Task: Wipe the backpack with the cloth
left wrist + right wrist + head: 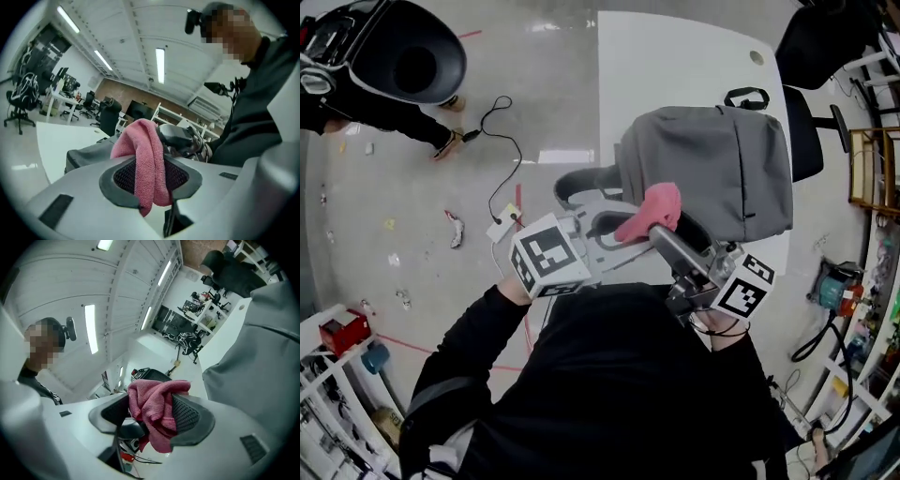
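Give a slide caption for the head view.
Left gripper grips a pink cloth, right gripper open around it, beside a grey backpack on a table.

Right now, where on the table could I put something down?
The far end of the white table is bare, between the grey backpack and the round hole. The near end is crowded with the backpack and pink cloth.

A big white table stands on a shiny grey floor. A black chair is right beside it. Another person in black is off to one side (well apart from the table), one hand near a thin black cable. A red box sits on a white rack.
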Available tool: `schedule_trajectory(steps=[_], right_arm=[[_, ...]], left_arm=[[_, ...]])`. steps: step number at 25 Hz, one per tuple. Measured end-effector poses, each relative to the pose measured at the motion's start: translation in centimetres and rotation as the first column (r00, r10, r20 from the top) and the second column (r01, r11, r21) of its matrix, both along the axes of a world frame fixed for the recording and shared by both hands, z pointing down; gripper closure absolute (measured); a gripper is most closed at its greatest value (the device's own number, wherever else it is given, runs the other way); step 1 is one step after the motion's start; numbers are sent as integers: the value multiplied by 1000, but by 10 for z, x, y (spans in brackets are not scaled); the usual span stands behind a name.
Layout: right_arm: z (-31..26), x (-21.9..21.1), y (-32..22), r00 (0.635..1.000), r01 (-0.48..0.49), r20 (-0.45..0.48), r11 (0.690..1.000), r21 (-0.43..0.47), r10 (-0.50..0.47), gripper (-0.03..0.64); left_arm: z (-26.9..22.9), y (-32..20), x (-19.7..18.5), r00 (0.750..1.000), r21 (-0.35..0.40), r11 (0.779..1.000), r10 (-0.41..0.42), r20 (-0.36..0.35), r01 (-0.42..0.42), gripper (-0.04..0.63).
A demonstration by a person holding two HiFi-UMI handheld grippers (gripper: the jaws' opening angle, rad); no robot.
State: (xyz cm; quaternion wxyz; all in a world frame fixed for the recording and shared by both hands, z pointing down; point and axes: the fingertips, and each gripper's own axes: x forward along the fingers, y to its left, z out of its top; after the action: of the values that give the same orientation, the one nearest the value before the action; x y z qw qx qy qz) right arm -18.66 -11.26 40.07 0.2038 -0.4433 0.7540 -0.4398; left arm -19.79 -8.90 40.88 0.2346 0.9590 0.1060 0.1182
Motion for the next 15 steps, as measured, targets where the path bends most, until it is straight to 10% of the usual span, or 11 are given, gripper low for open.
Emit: schedule_trajectory(steps=[6,10,15], right_arm=[[8,5,-4,986,132,105,991,-34,-128,391],[27,44,-10,987,58,151,996,-65,-48,502],[58,162,-32,945,-166,-304,977,-131,120,503]], left_arm=[[-5,10,17,997,19,997,-80,12,80,472],[10,15,27,985,76,988,-142,102,135,336],[53,-22,13,867,87,909,-415,275,408,336]])
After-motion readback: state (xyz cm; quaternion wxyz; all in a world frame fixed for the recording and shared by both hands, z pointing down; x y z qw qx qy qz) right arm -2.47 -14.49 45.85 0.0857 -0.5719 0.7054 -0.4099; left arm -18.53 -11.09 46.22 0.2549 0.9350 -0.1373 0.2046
